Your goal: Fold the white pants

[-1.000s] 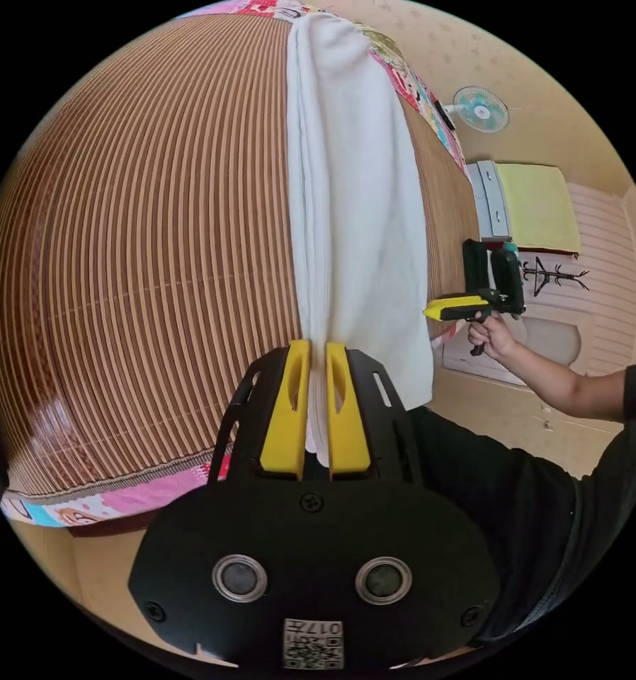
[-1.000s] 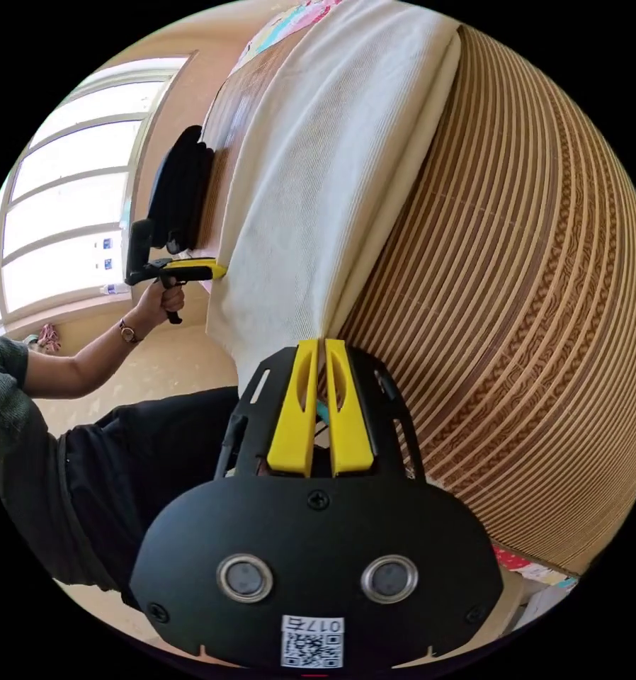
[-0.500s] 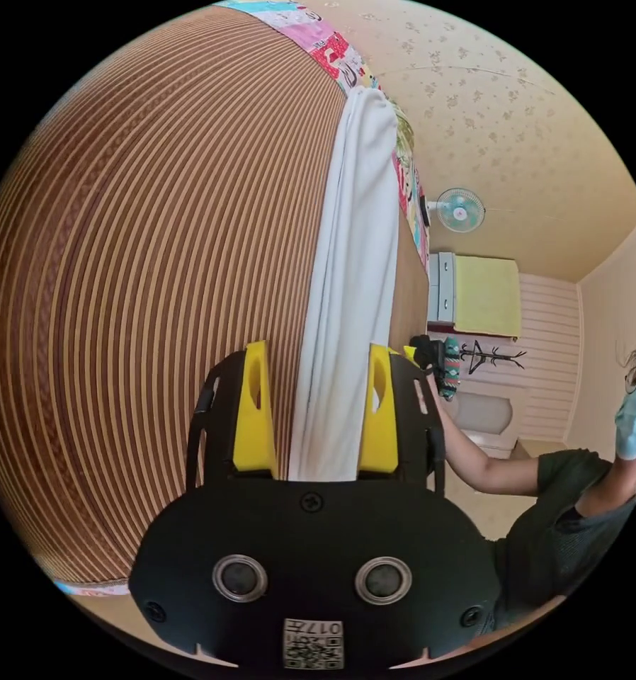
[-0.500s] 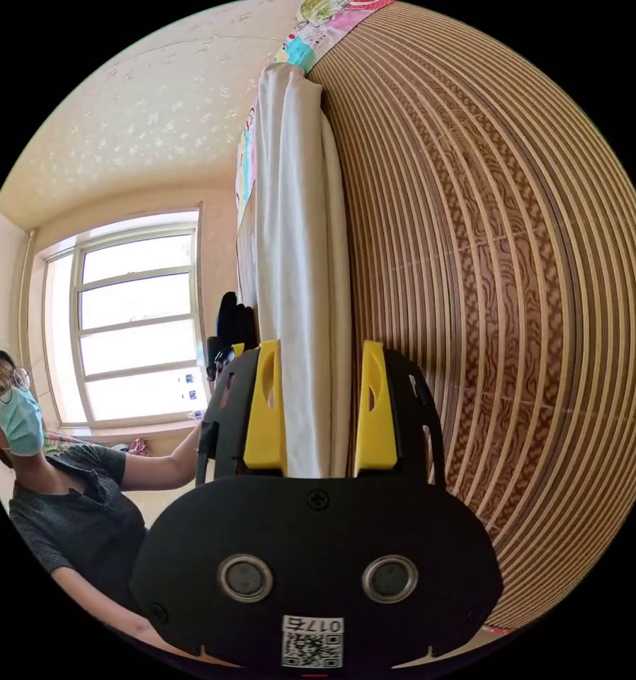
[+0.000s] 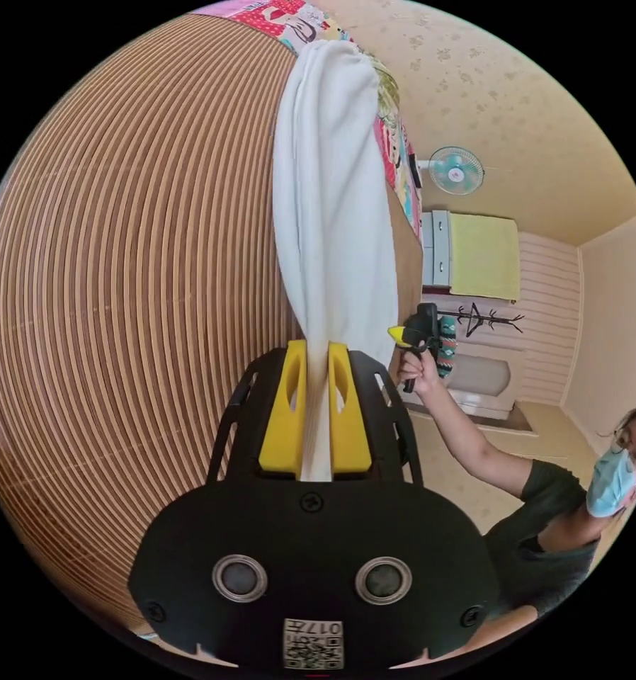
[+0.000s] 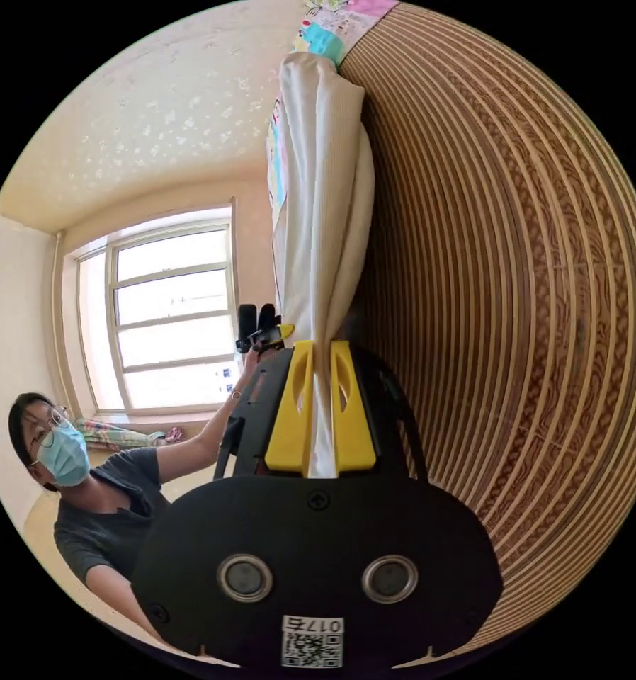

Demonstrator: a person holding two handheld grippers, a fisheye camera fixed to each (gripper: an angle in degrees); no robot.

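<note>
Now, surface: a striped bamboo mat lies over the bed, with a bright patterned sheet showing past its edge
Room, from the left gripper view: pale patterned wall, a wall fan, a cabinet with a yellow front, a dark coat stand
Room, from the right gripper view: a large bright window
Containers: none that I can make out
White pants: folded into a long band on the mat, near the edge, one end bunched into each of my claws
My left gripper: both yellow jaws pinched tight on the pants
My right gripper: both jaws likewise pressing the cloth between them
My arm: bare forearm stretched out, my hand wrapped round the far tool's handle
</note>
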